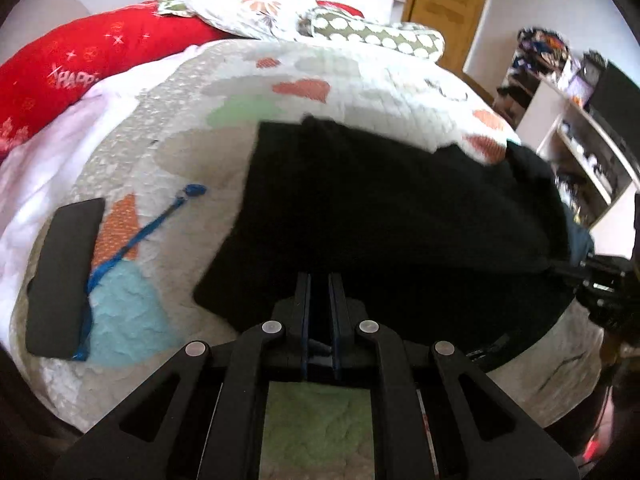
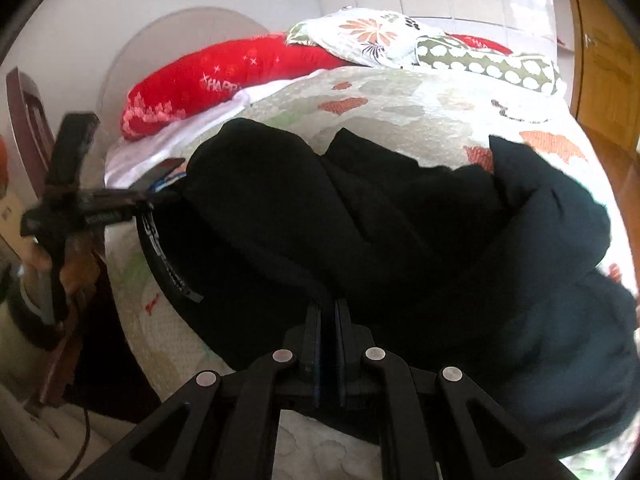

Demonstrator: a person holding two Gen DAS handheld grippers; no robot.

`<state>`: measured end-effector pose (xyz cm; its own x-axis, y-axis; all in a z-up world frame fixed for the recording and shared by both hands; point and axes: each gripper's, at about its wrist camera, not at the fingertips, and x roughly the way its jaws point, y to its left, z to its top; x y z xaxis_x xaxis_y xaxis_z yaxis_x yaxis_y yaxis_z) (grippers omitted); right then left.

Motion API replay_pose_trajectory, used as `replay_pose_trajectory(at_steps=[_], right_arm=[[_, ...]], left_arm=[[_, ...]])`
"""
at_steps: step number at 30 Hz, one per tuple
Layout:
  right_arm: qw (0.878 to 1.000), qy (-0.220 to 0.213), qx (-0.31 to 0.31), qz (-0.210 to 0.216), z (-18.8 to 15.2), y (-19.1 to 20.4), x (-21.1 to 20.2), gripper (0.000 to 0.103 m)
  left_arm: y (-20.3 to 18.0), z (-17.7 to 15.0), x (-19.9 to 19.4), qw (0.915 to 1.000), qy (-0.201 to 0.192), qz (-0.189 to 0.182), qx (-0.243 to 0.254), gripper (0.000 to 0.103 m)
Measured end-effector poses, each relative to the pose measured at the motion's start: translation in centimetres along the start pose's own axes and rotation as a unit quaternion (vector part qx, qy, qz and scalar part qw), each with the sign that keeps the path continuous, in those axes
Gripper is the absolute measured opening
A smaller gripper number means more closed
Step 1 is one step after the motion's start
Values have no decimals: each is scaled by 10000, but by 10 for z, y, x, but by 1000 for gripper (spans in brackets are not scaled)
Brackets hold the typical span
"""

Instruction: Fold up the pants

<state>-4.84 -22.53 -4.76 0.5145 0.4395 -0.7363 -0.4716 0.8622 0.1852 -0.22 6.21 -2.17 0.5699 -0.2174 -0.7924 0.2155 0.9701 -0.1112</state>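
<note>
On the far left of the left wrist view, well left of the jaws, a flat black phone-like slab (image 1: 64, 280) lies on the quilted bedspread (image 1: 168, 152), with a blue lanyard (image 1: 136, 236) running up and away from its lower corner. The bedspread is pale, patched with orange, green and teal shapes. Beyond it, far ahead and to the left, sits a red pillow (image 1: 80, 68), then a floral pillow (image 1: 240, 4) and a green one with white dots (image 1: 380, 36). A wooden door (image 1: 448, 4) stands ahead and to the right, and open shelves (image 1: 568, 128) crowd the right edge.

The left gripper (image 1: 319, 280) has its jaws pressed together on a fold of the black pants (image 1: 380, 208), which spread ahead of the tips and off to the right across the bed. At the far right edge the right gripper (image 1: 600, 280) shows side-on, meeting the cloth.

In the right wrist view, a dark wooden chair (image 2: 28, 120) stands far left beside the bed, and the left gripper (image 2: 160, 200) reaches in from that side to the pants' edge, a person's hand (image 2: 72, 268) behind it. The right gripper (image 2: 328, 308) is likewise clamped on the pants (image 2: 380, 232), the cloth bunched directly ahead of the tips and heaped in a thicker mound to their right. Past it come the same bedspread (image 2: 400, 104), the same pillows, a white wall and the door.
</note>
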Motion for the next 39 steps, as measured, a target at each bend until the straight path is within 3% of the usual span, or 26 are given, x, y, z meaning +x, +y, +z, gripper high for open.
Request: replay_pose_trajectory(at_steps=[3, 6, 8, 12, 21, 26, 27, 31, 32, 33, 35, 36, 37, 38, 39], right_arm=[[9999, -127, -29, -85, 5, 2, -12, 9], [9990, -406, 173, -72, 9, -4, -28, 19], [9981, -519, 337, -20, 10, -9, -35, 41], [9953, -648, 664, 279, 15, -17, -41, 41], [9950, -527, 128, 838, 37, 36, 6, 41], [9974, -322, -291, 569, 42, 63, 37, 41], [9968, -353, -445, 561, 43, 70, 38, 41], [9933, -293, -1019, 451, 46, 89, 52, 47], [9931, -242, -1086, 380, 46, 90, 59, 47], [9933, -195, -1096, 314, 46, 90, 67, 46], [9959, -122, -875, 190, 47, 79, 79, 25], [9970, -142, -677, 358, 49, 73, 79, 19], [9972, -189, -398, 598, 52, 66, 75, 7], [9969, -248, -259, 700, 54, 64, 69, 4], [9961, -348, -181, 794, 55, 63, 61, 4]], left_arm=[[11, 2, -17, 9997, -204, 79, -147, 7], [23, 2, -28, 9990, -276, 124, -337, 7], [33, 0, -32, 9982, -284, 199, -498, 7], [50, 0, -33, 9951, -248, 251, -924, 7], [45, 13, -4, 9943, -19, 130, -1058, 7], [39, 28, 8, 9949, -65, 286, -967, 7], [40, 31, 11, 9949, -39, 239, -977, 10], [48, 41, 21, 9926, -152, 70, -1200, 56], [48, 44, 24, 9921, -218, -105, -1235, 57], [46, 47, 27, 9921, -182, -195, -1224, 57], [38, 53, 32, 9942, -95, -272, -1035, 55], [30, 56, 31, 9963, -105, -198, -828, 43], [26, 57, 30, 9974, -110, -133, -696, 33], [24, 58, 27, 9980, -112, -141, -605, 27], [24, 58, 21, 9981, -148, -192, -566, 10]])
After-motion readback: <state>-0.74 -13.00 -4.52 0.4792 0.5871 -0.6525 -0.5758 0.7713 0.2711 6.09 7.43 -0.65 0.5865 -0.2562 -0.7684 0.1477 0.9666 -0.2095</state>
